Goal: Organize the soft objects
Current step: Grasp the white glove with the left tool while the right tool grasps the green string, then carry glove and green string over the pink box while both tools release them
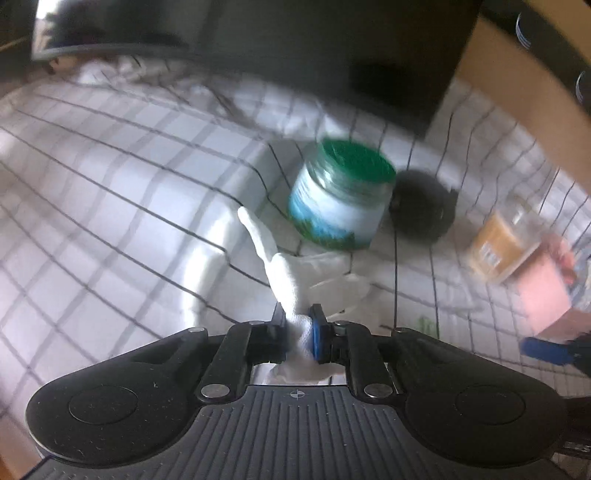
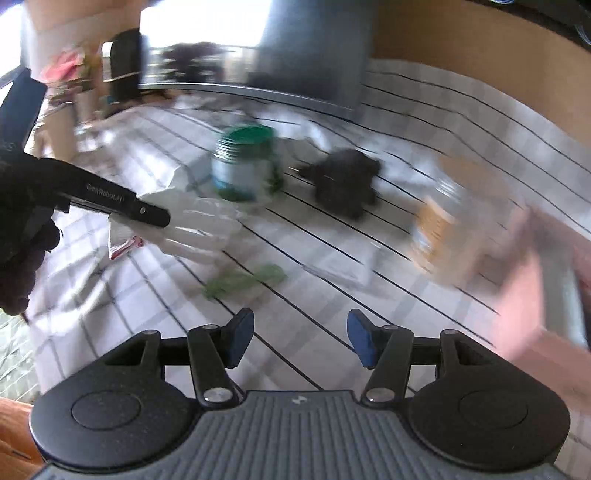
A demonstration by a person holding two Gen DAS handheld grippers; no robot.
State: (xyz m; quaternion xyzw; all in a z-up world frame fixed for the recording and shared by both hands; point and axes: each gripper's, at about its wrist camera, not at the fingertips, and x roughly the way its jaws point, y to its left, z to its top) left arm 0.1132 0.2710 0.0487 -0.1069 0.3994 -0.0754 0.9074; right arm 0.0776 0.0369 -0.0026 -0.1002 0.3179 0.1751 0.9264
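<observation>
A white checked cloth [image 1: 110, 177] covered the surface. A brown panel [image 2: 461, 48] stood behind it. Bright daylight [image 2: 207, 22] entered beyond.

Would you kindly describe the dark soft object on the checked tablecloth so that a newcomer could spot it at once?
Start from the checked tablecloth and find the green-lidded jar near its middle. Just right of the jar lies the dark fuzzy lump. It is the only black, shaggy thing there, unlike the white glove nearby.
</observation>
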